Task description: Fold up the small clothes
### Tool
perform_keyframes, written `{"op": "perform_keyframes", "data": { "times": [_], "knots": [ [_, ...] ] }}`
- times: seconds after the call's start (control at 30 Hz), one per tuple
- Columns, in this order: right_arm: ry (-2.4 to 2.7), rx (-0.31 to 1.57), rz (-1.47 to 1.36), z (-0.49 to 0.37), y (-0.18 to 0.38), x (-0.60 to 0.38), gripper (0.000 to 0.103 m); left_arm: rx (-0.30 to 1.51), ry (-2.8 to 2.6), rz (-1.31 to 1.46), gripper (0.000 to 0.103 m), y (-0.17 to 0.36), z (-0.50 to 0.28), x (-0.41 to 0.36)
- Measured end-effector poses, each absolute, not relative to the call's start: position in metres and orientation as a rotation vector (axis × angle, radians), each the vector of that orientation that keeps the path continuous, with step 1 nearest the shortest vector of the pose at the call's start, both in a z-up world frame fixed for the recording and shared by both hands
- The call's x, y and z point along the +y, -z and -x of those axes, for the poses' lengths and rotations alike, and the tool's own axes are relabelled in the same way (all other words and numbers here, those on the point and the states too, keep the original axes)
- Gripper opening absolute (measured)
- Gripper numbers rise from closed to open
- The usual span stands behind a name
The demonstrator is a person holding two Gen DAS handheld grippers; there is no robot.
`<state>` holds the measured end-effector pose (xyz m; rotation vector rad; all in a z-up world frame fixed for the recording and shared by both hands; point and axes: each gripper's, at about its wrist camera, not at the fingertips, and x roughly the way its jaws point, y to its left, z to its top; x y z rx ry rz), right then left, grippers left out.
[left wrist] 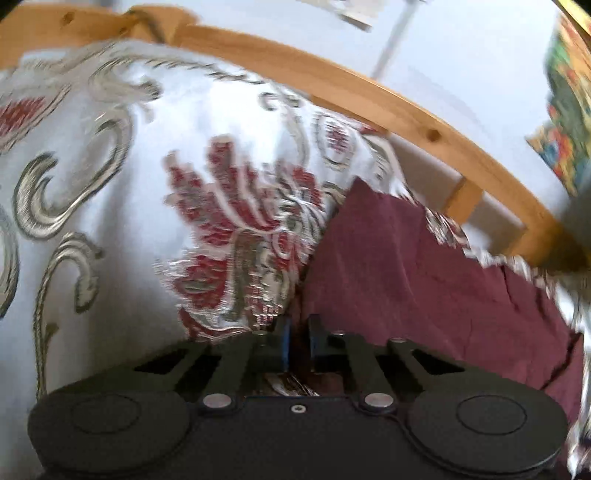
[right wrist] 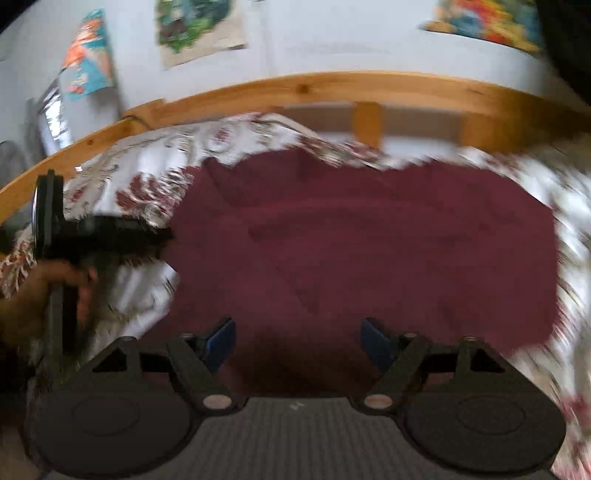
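Observation:
A dark maroon garment [right wrist: 369, 243] lies spread flat on a white bedspread with red and grey floral pattern [left wrist: 110, 184]. It also shows in the left wrist view [left wrist: 424, 277], lying to the right. My left gripper [left wrist: 298, 341] is shut at the garment's left edge, with maroon cloth between its pads. In the right wrist view the left gripper [right wrist: 162, 236] touches that left edge. My right gripper [right wrist: 297, 341] is open and empty above the garment's near edge. Both views are blurred.
A wooden bed rail [right wrist: 332, 88] runs along the far side of the bed, also in the left wrist view [left wrist: 369, 88]. A white wall behind it carries colourful pictures [right wrist: 199, 29]. A hand [right wrist: 44, 291] holds the left gripper.

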<state>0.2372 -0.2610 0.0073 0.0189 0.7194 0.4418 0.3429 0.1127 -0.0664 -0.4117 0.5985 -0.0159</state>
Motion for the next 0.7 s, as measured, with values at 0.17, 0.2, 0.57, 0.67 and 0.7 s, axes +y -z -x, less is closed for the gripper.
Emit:
{"op": "perform_keyframes", "data": {
  "times": [0.17, 0.2, 0.57, 0.67, 0.7],
  "knots": [
    [-0.275, 0.76, -0.034, -0.187, -0.003, -0.31, 0.081, 0.632, -0.016, 0.429, 0.012, 0.065, -0.346, 0.109],
    [-0.242, 0.768, -0.039, -0.179, -0.002, -0.319, 0.083, 0.641, -0.014, 0.448, 0.015, 0.065, -0.347, 0.11],
    [-0.05, 0.76, -0.276, -0.145, 0.016, -0.377, 0.101, 0.596, -0.016, 0.335, 0.091, 0.038, -0.312, 0.083],
    [-0.065, 0.777, -0.279, -0.144, 0.018, -0.374, 0.101, 0.595, -0.018, 0.28, 0.094, 0.032, -0.303, 0.076],
    [-0.067, 0.769, -0.278, -0.143, 0.016, -0.373, 0.102, 0.588, -0.03, 0.261, 0.095, 0.028, -0.303, 0.075]
  ]
}}
